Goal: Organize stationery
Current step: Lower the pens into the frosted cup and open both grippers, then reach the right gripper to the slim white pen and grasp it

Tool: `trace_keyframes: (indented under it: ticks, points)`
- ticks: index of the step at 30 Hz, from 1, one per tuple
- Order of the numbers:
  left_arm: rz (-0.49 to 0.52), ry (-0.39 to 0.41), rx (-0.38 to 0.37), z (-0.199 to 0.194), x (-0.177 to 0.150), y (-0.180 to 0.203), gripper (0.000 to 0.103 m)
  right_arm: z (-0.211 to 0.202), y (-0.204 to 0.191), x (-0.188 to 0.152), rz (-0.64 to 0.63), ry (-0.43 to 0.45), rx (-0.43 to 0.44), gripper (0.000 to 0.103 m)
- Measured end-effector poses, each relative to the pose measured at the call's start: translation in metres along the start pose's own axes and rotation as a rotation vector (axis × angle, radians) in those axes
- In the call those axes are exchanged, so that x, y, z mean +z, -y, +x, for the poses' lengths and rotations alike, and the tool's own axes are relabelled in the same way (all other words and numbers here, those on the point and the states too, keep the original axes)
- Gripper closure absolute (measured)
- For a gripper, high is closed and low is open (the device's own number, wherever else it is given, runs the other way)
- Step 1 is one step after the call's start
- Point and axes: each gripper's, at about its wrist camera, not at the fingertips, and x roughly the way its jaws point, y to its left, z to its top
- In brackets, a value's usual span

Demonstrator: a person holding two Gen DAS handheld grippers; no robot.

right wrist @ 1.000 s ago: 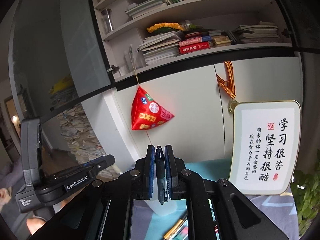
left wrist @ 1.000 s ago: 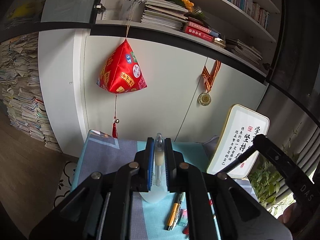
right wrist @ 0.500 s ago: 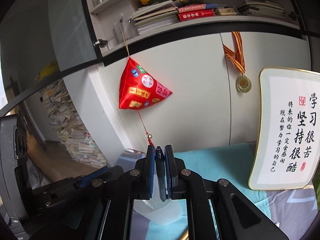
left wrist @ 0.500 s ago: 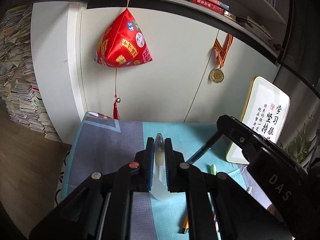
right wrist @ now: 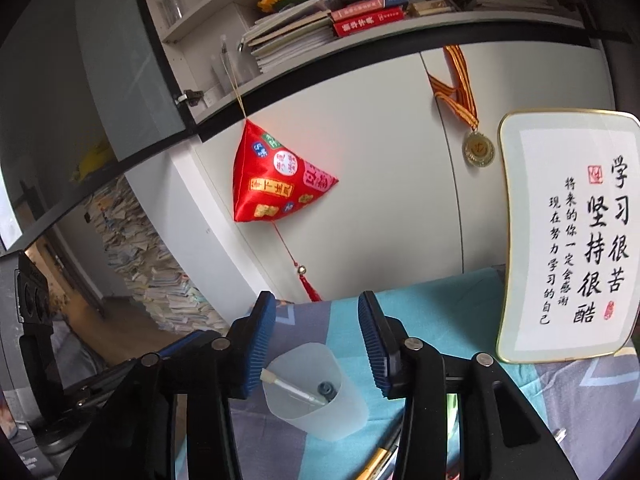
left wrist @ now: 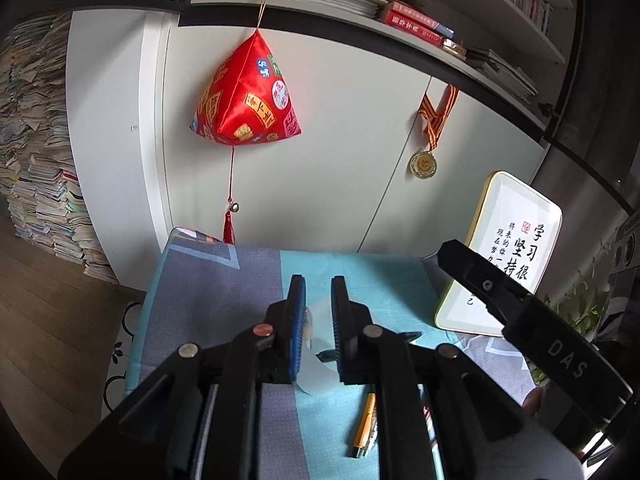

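Observation:
A translucent plastic cup (right wrist: 320, 396) stands on the blue and grey tablecloth (right wrist: 440, 316). Inside it lie a white pen (right wrist: 292, 388) and a dark pen (right wrist: 326, 389). My right gripper (right wrist: 318, 340) is open and empty just above the cup. My left gripper (left wrist: 318, 330) is open and empty, with the cup (left wrist: 318, 372) between and below its fingers; a white pen (left wrist: 307, 322) leans against the left finger. A yellow pen (left wrist: 366, 420) lies on the cloth near the cup. The right gripper's body (left wrist: 532, 328) reaches in from the right.
A framed calligraphy plaque (right wrist: 568, 236) leans at the table's back right. A red tasselled ornament (right wrist: 276, 180) and a medal (right wrist: 478, 148) hang on the white cabinet behind. Bookshelves are above. Stacks of papers (left wrist: 36, 140) stand on the floor at left.
Both grippers opened and let go of their pens. The white pen and the dark pen now sit in the cup. Both grippers tilted down toward the table.

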Motion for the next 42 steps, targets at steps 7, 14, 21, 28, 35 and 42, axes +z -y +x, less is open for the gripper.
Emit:
trace_keyframes:
  ticks: [7,14,21,28,35,42]
  points:
    - [0.015,0.08,-0.034,-0.039,-0.005,0.011,0.048,-0.057,0.007,0.013,-0.019,0.077,-0.027,0.04]
    - [0.085,0.07,-0.032,-0.053,-0.031,0.022,0.038,-0.104,0.027,0.009,-0.05,0.072,-0.109,0.033]
    - [0.093,0.012,-0.052,-0.057,-0.064,0.029,0.036,-0.118,0.052,-0.026,-0.013,-0.071,-0.191,0.033]
    - [0.158,-0.095,-0.082,-0.039,-0.109,0.051,0.03,-0.088,0.089,-0.083,0.097,-0.278,-0.135,0.036]
    - [0.093,-0.224,-0.119,0.002,-0.134,0.054,0.03,-0.046,0.12,-0.126,0.276,-0.47,-0.148,0.063]
    - [0.128,-0.264,-0.058,0.02,-0.144,0.057,0.03,-0.034,0.117,-0.137,0.274,-0.495,-0.181,0.063]
